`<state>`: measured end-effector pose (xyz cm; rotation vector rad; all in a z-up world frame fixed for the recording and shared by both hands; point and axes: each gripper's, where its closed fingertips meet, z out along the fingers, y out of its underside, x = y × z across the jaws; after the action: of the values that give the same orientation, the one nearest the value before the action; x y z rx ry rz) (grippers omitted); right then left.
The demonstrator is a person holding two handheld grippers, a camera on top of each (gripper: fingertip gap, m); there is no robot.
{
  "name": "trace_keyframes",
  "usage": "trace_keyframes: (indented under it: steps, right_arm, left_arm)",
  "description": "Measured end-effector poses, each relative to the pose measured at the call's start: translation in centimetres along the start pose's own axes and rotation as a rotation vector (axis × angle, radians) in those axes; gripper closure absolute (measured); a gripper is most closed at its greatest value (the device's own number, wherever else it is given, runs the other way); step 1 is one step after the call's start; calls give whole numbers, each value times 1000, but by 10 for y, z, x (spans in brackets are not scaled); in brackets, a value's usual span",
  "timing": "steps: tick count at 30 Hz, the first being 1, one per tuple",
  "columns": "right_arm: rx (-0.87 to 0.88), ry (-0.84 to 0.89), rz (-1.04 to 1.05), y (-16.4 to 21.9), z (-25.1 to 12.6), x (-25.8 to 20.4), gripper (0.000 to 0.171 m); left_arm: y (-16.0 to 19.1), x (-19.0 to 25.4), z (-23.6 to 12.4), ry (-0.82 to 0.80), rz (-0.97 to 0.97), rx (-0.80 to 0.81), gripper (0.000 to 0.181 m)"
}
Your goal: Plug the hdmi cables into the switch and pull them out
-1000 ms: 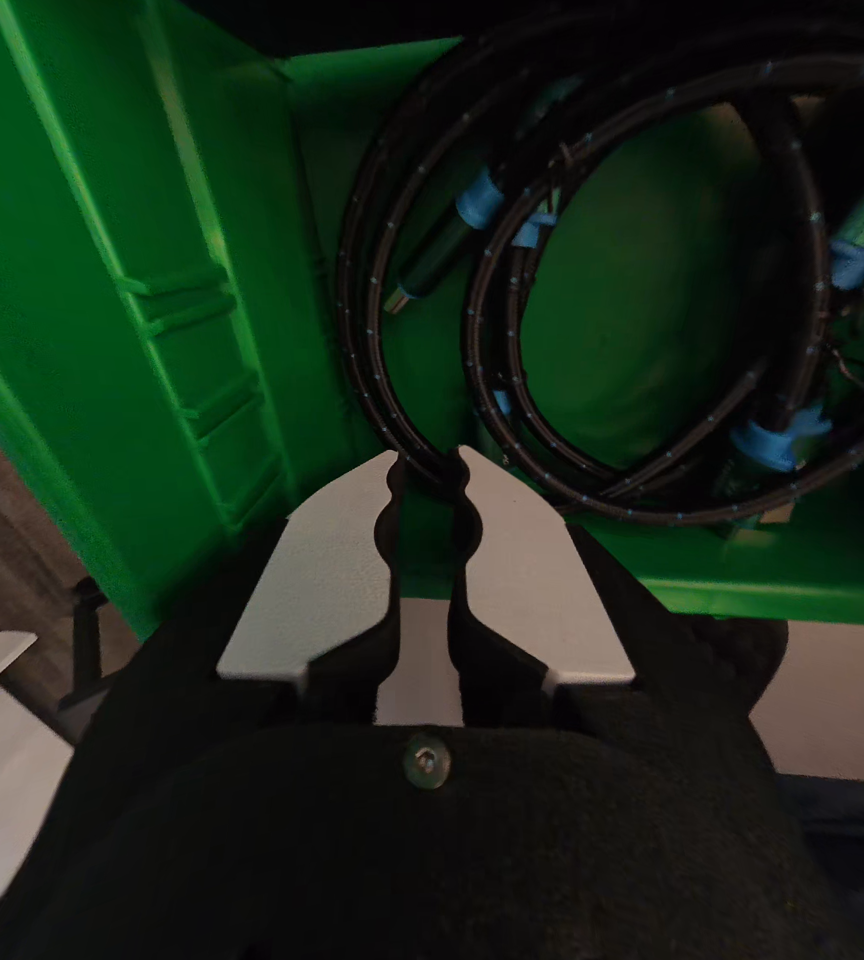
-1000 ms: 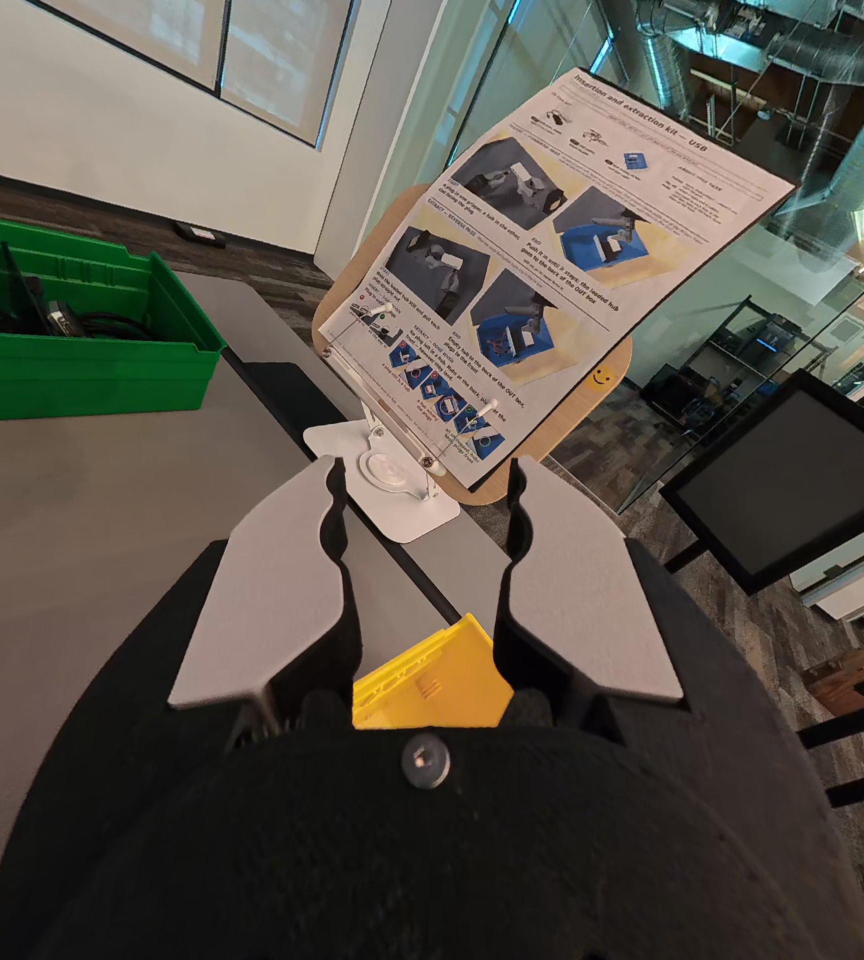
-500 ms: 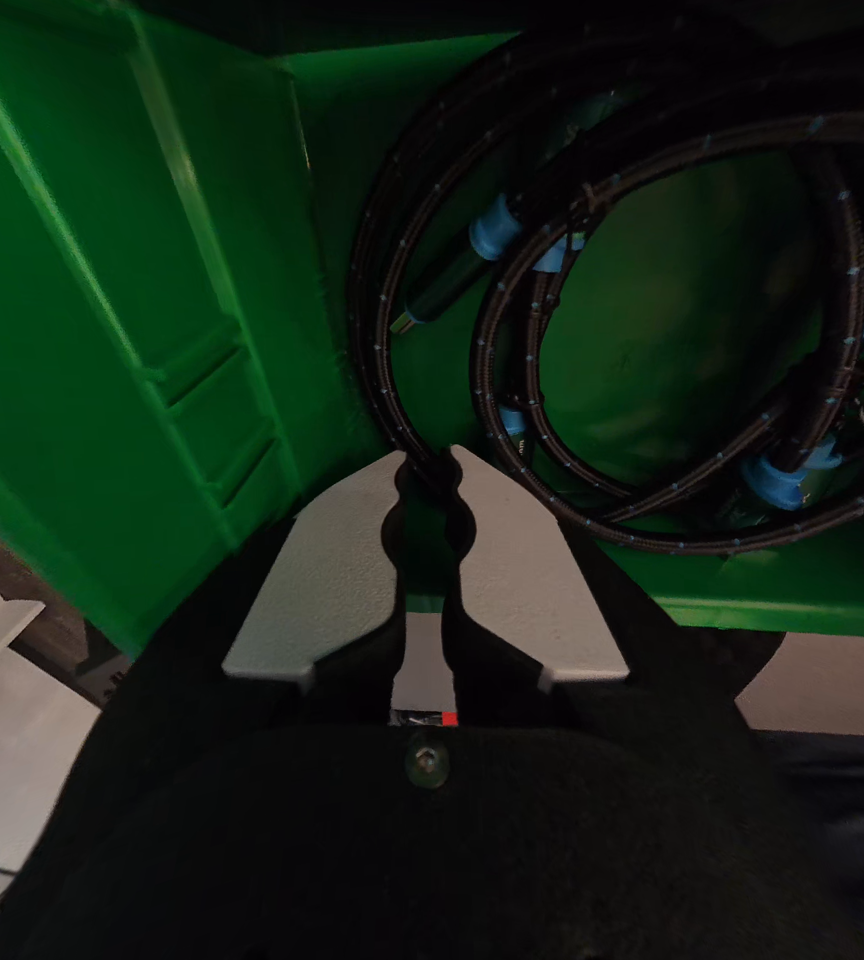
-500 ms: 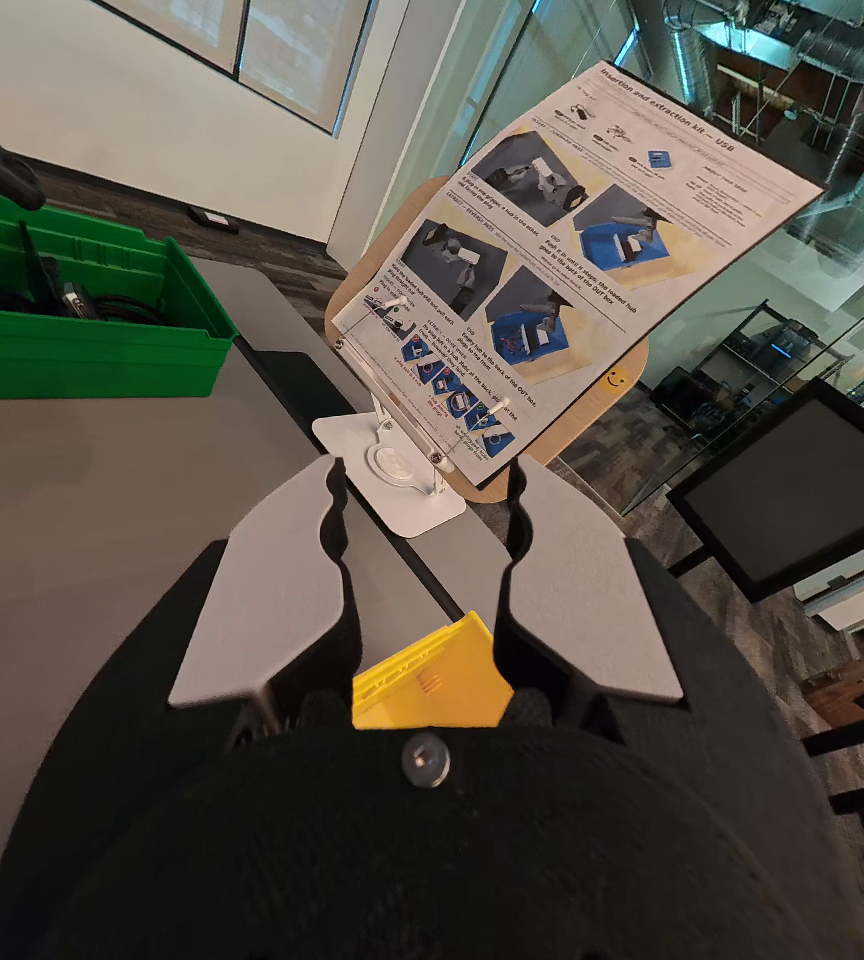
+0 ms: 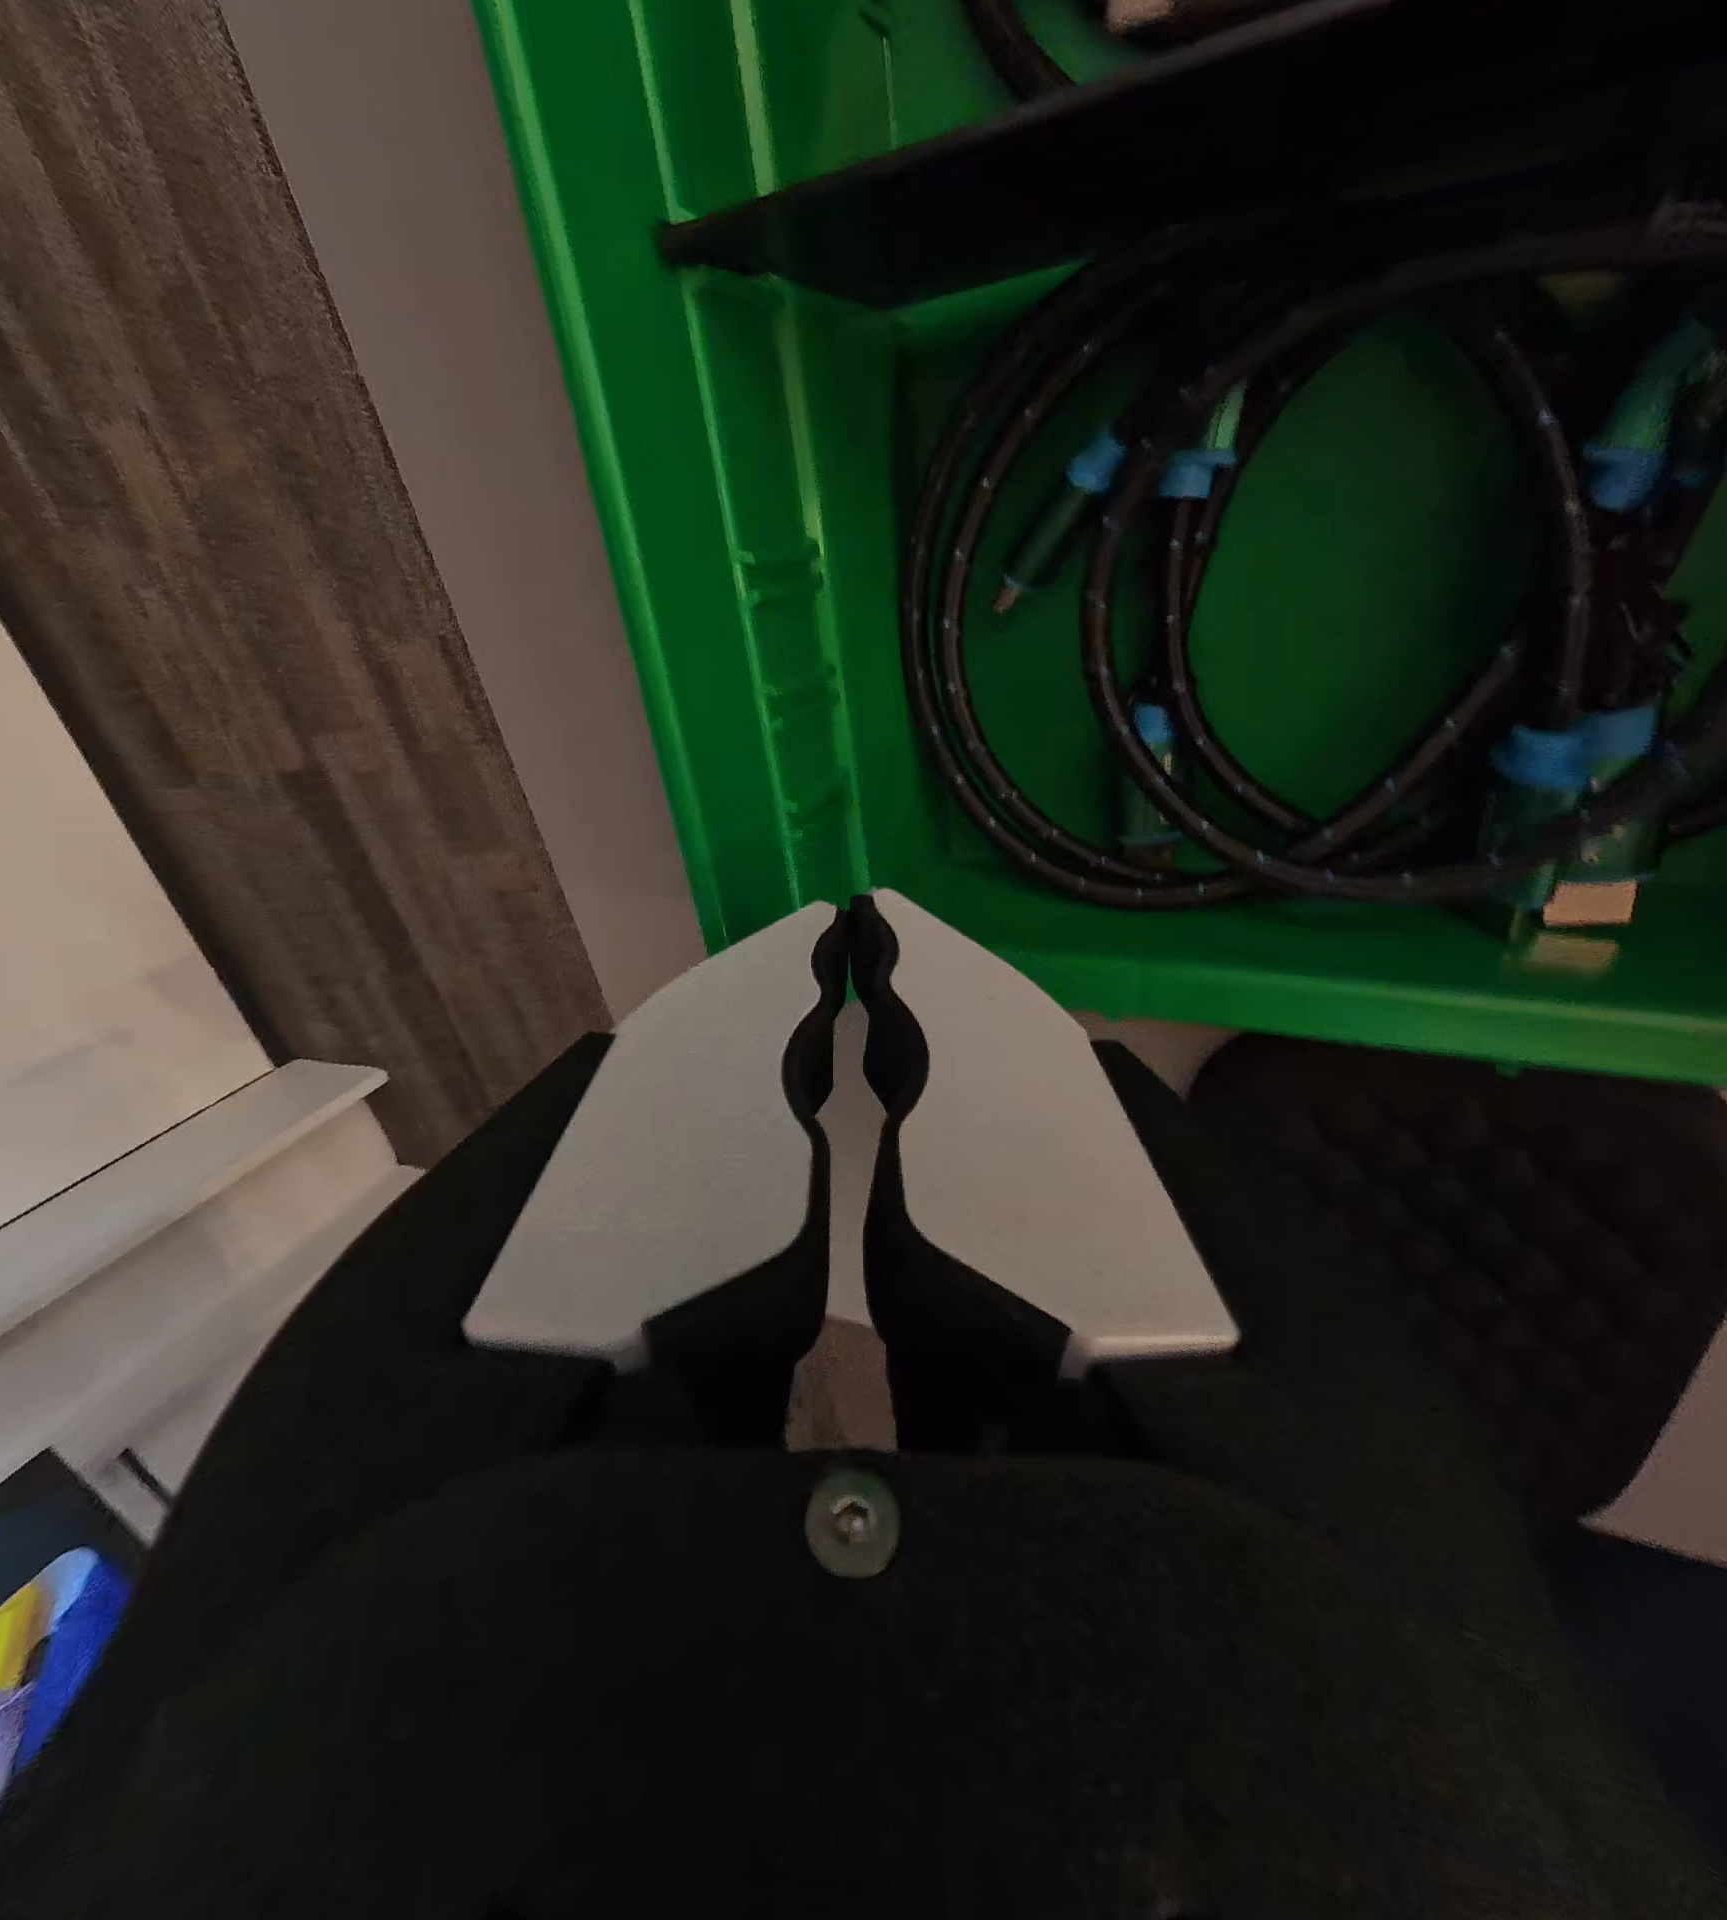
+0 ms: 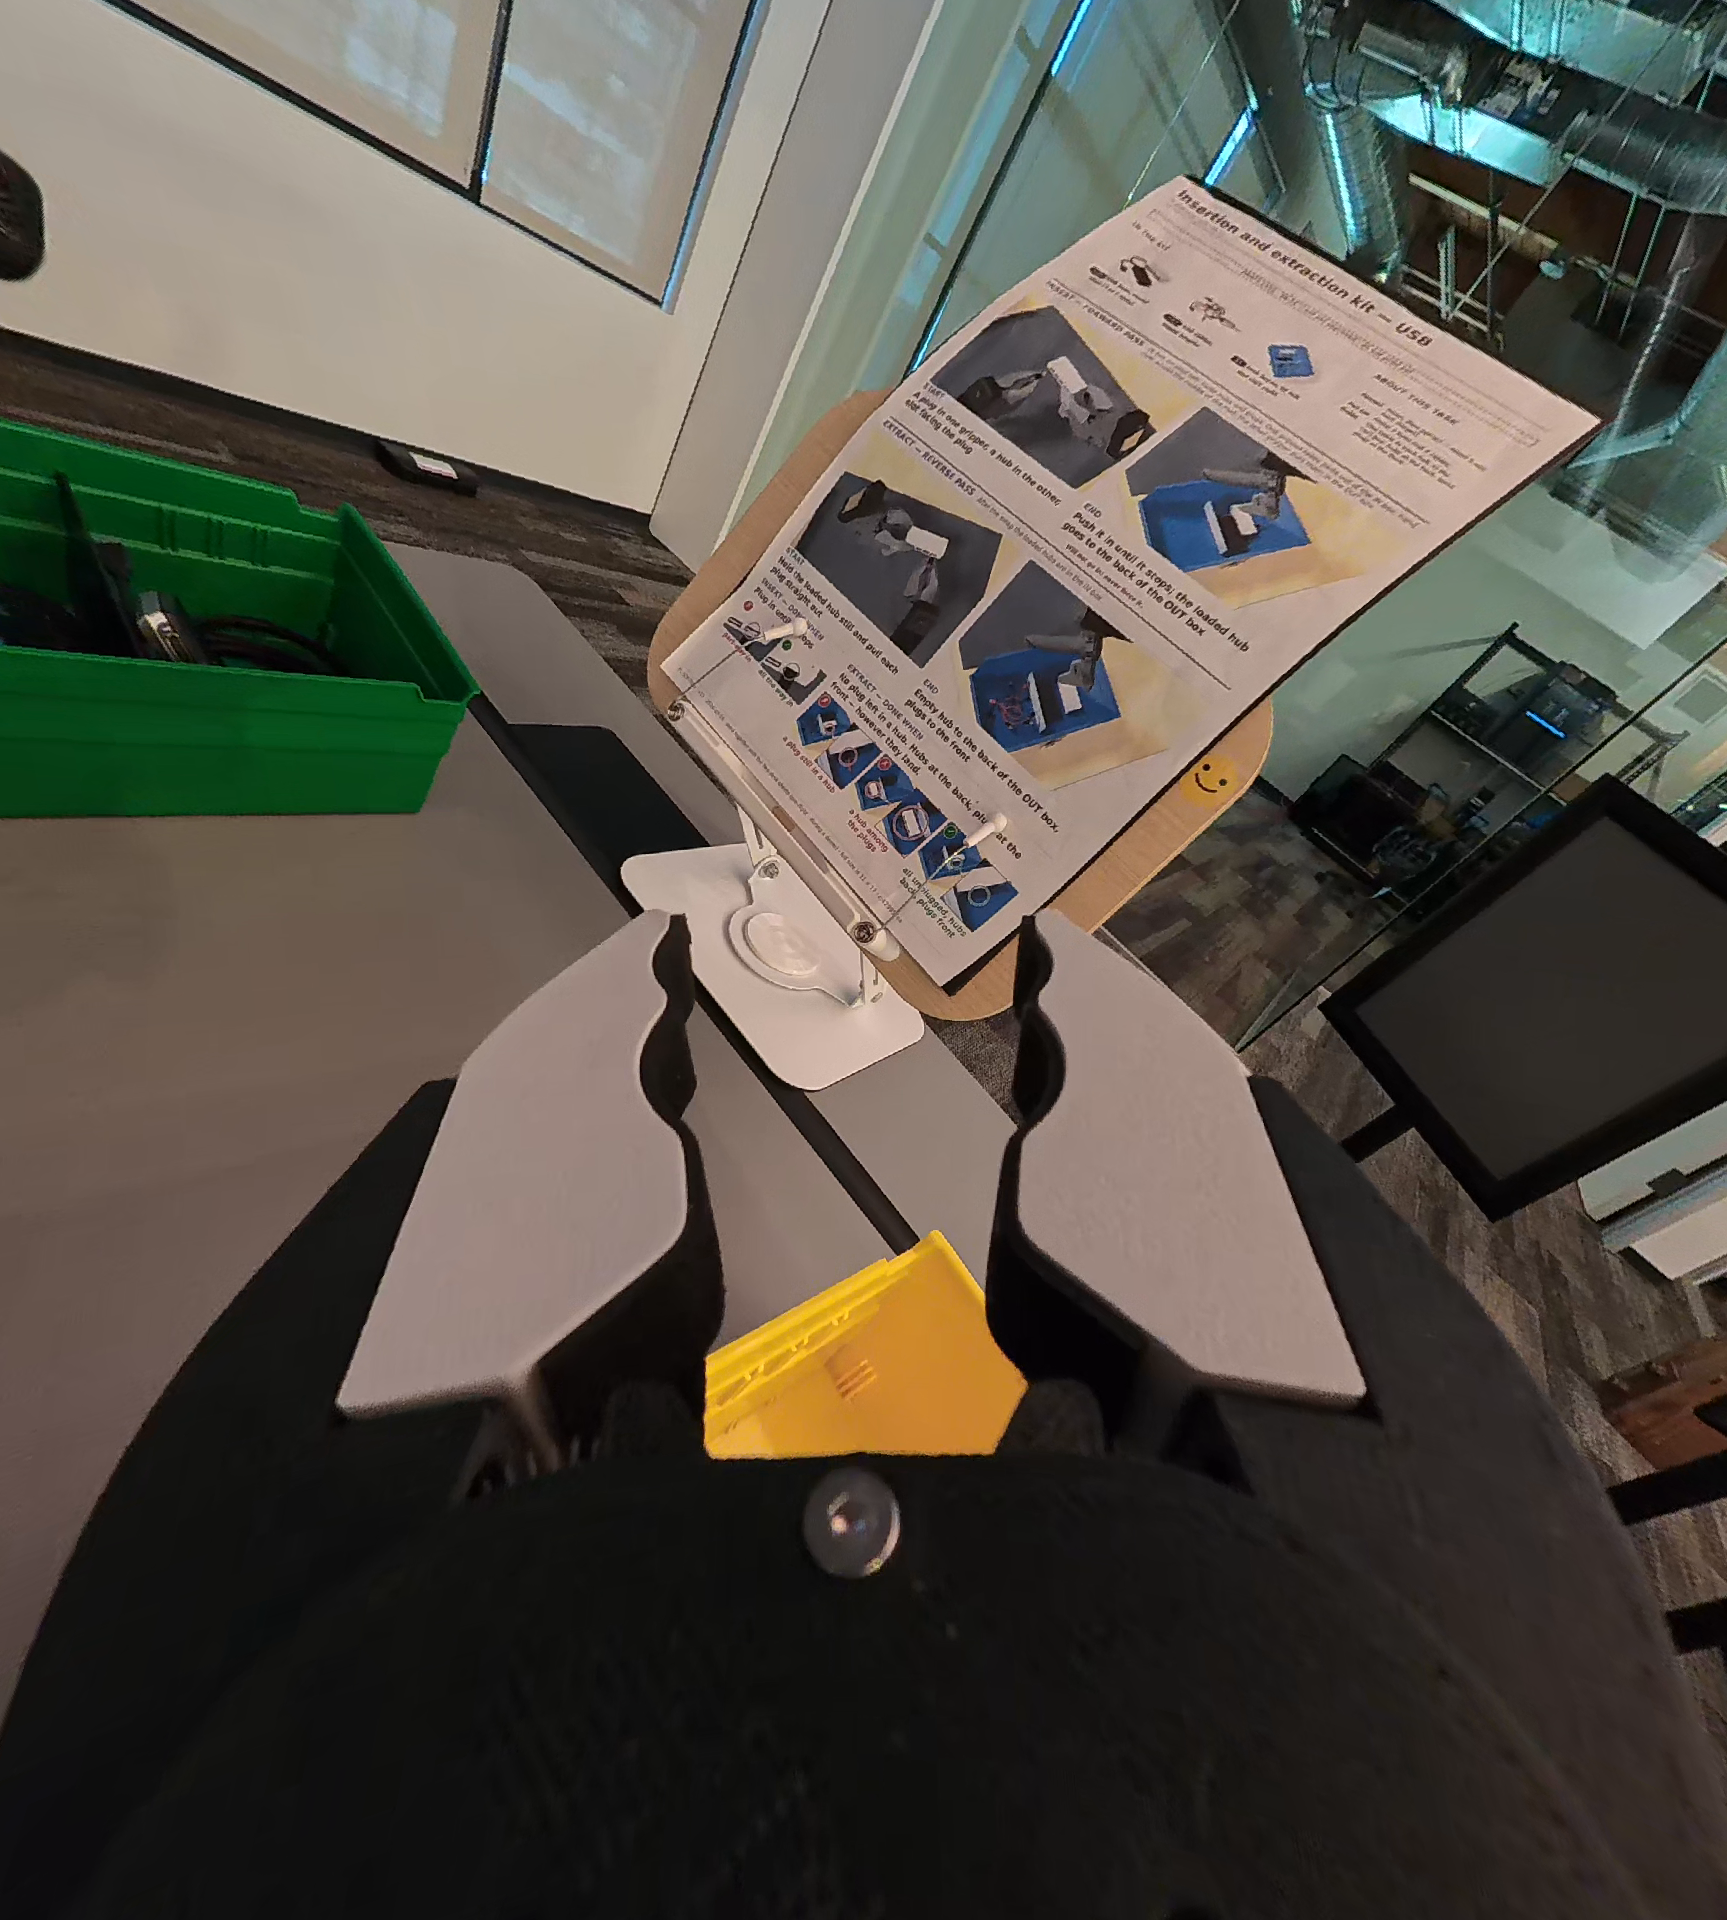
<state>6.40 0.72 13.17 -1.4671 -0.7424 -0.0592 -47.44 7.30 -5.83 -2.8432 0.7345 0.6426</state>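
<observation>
A: Where are the HDMI cables (image 5: 1243, 831)?

B: Coiled in the green bin (image 5: 724, 582), in the compartment below the black divider (image 5: 1046, 197). Loops run along the left wall and the near wall. Plugs with blue collars (image 5: 1550, 753) sit mostly toward the right side. No switch I can positively pick out.

A: Handling?

B: My read: braided jacket, light, floppy, springy in the coil, so it'll drag neighbouring loops. Plug shells are the only stiff part. Grab the shell just behind the metal tip, not the braid.

A: Left gripper (image 5: 857, 914)?

B: Fingers together, tips meeting, nothing between them. Tips sit over the bin's near-left corner, apart from the nearest loop.

A: Right gripper (image 6: 848, 940)?

B: Fingers wide apart, empty, over the grey table (image 6: 163, 1039) near its right edge. Yellow bin (image 6: 859, 1361) corner shows between them, lower down. Instruction sheet on a white stand (image 6: 797, 977) ahead. Green bin is at the table's far left in that view.
</observation>
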Motion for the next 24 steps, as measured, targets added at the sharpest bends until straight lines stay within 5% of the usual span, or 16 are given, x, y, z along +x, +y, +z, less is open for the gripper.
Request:
trace_keyframes:
  steps: [10,24]
  right_arm:
    - [9,-18,0,-3,-6,-2,110]
    - [2,-36,-45,-5,-2,-10,110]
  left_arm:
    - [1,24,47,128,-142,-76,180]
    - [4,38,67,228,-209,-167,154]
